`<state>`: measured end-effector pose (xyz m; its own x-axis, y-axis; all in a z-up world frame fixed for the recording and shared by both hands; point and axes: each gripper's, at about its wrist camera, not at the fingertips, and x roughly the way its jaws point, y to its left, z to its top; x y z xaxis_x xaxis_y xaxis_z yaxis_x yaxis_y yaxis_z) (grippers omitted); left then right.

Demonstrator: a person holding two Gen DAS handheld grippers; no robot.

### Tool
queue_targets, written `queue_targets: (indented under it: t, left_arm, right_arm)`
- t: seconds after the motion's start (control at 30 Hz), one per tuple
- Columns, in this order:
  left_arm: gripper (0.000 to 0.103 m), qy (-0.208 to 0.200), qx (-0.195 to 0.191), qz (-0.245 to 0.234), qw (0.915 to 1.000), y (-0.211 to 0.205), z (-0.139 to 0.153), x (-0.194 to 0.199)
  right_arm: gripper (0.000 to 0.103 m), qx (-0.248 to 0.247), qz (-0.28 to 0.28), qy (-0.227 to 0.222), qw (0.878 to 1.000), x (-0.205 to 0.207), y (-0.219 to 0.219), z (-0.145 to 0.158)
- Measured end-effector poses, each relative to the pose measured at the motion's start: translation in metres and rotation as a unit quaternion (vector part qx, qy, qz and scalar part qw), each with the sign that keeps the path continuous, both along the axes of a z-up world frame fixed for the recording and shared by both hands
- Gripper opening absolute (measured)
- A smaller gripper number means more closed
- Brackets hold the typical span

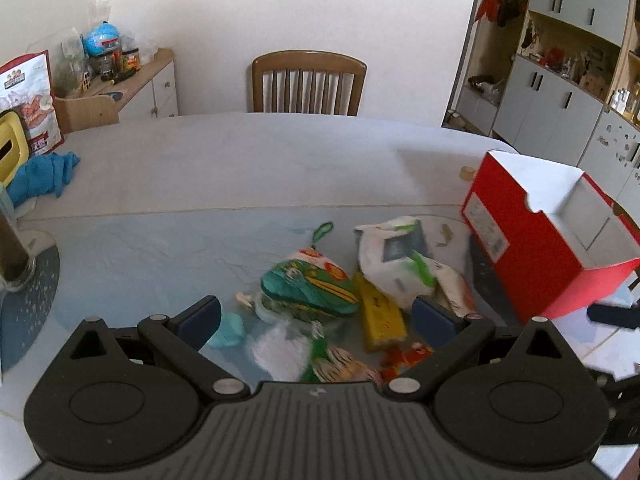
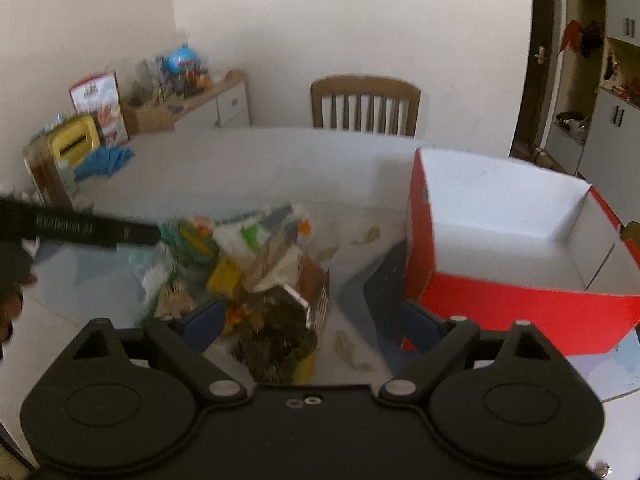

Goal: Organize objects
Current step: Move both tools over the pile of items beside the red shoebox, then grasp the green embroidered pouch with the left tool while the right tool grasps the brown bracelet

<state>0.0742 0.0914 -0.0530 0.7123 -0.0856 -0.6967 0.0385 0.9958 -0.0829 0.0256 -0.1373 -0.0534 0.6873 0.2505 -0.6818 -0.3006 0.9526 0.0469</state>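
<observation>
Left gripper [image 1: 316, 316] fingers standing wide apart, gripping nothing, hovering over teal-green pouch [image 1: 310, 290] and yellow packet [image 1: 380, 314] at lower centre. Right gripper [image 2: 310, 322] fingers spread wide, dark foil snack bag [image 2: 280, 328] lying between, no contact visible. Red box [image 2: 516, 240] sitting open, white inside, at right on tabletop [image 1: 260, 152]. Label on box side blurring, unreadable. Red printed bag [image 1: 30, 100] standing at upper left, lettering illegible.

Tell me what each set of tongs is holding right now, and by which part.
Nothing is held. The left tongs stand open over the green pouch, and the right tongs stand open around the dark snack packet, pads not pressing it.
</observation>
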Motion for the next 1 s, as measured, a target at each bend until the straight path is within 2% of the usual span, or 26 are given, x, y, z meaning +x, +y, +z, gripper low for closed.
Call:
queue_targets:
  t: [0.27, 0.37, 0.5, 0.63, 0.9, 1.0]
  left_arm:
    - [0.102, 0.001, 0.008, -0.011, 0.9999, 0.011, -0.018, 0.030]
    - [0.102, -0.003, 0.008, -0.018, 0.9998, 0.014, -0.023, 0.038]
    - [0.102, -0.003, 0.016, -0.039, 0.9991, 0.012, -0.031, 0.048]
    - [0.102, 0.000, 0.025, -0.064, 0.9976, 0.007, -0.040, 0.057]
    - [0.101, 0.014, 0.010, -0.094, 0.9955, 0.004, -0.048, 0.068]
    - [0.091, 0.016, 0.005, -0.098, 0.9950, 0.006, -0.049, 0.069]
  right_arm:
    - [0.077, -0.007, 0.016, 0.051, 0.999, 0.012, 0.018, -0.026]
    - [0.066, 0.000, -0.008, 0.063, 0.998, 0.017, 0.014, -0.030]
    - [0.060, 0.003, -0.027, 0.073, 0.997, 0.024, 0.012, -0.035]
    - [0.050, 0.005, -0.044, 0.090, 0.995, 0.032, 0.012, -0.043]
    - [0.033, 0.022, -0.063, 0.117, 0.991, 0.039, 0.014, -0.050]
    - [0.025, 0.028, -0.063, 0.120, 0.990, 0.040, 0.016, -0.049]
